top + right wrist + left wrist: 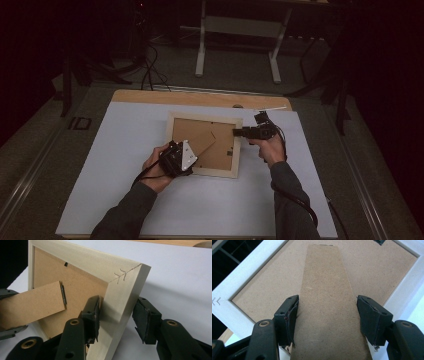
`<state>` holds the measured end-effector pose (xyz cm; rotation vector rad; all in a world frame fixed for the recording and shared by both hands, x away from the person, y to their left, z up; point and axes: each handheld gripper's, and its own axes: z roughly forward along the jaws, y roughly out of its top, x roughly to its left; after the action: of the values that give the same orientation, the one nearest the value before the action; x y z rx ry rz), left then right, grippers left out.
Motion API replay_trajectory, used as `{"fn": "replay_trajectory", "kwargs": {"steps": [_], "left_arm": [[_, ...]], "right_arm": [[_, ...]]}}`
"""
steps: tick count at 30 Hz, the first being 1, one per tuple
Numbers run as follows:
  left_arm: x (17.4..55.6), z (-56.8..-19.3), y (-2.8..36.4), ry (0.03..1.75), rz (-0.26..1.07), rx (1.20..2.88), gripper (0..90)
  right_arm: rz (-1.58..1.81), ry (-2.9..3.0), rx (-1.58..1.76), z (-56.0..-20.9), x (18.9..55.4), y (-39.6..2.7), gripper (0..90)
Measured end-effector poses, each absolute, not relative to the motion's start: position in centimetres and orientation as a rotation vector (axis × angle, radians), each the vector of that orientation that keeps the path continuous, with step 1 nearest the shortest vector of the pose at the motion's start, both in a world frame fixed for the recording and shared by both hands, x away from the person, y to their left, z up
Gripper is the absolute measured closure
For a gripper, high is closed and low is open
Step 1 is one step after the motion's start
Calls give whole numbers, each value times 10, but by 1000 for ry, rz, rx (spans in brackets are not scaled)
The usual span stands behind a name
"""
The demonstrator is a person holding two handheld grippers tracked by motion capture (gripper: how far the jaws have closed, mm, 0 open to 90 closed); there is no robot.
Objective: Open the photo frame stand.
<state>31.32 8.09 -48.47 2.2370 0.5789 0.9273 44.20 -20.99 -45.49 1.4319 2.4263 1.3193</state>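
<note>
**Pale wooden picture frame, back side up, straddled by both grippers**

The pale wooden picture frame [204, 145] with brown fibreboard backing is seen lying back-up on the white sheet [125, 150] that covers the wooden table [150, 96]. Its brown fibreboard easel stand [328, 305] is hinged to the backing and projects toward the frame's near left corner.

Left gripper [176, 159]: positioned at the near left corner of the frame. In the left gripper view the jaws are seen spread to either side of the easel stand. The left pad [291, 315] lies against the stand's edge; at the right pad [368, 315] a narrow gap appears, though contact cannot be settled. A firm clamp is not shown.

Right gripper [239, 132]: brought in level from the right, at the frame's right rail near the far corner. In the right gripper view the jaws straddle the rail [117, 307]; the inner pad [93, 315] is touching the rail's inner face, while the outer pad [143, 320] stands clear of the outer face. The rail is thus between the jaws, not clamped. The stand is seen at the left of this view.
</note>
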Motion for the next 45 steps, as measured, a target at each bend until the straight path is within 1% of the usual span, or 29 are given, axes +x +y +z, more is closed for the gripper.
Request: {"fn": "replay_trajectory", "kwargs": {"steps": [4,9,16,23,25,28,32,35,38,45], "left_arm": [[314,-485,83,588,904,2232,377],[322,-484,88,638,781,2238,371],[332,-480,97,699,634,2222,333],[345,-474,103,759,449,2192,322],[350,-472,105,786,337,2163,327],[356,-472,107,811,257,2152,331],[361,-474,107,833,223,2175,345],[366,-475,109,858,152,2150,355],[370,-475,111,876,127,2147,380],[371,-475,111,910,96,2141,408]], "right_arm": [[1322,2417,1434,-454,440,-210,570],[1316,2408,1449,-454,439,-209,573],[1314,2399,1452,-454,439,-209,574],[1309,2401,1447,-453,438,-208,574],[1305,2402,1443,-453,438,-208,574],[1304,2400,1442,-452,437,-208,575],[1302,2399,1429,-451,437,-207,575],[1297,2396,1427,-450,436,-207,577],[1297,2391,1421,-449,436,-207,577],[1297,2384,1412,-448,435,-207,579]]}}
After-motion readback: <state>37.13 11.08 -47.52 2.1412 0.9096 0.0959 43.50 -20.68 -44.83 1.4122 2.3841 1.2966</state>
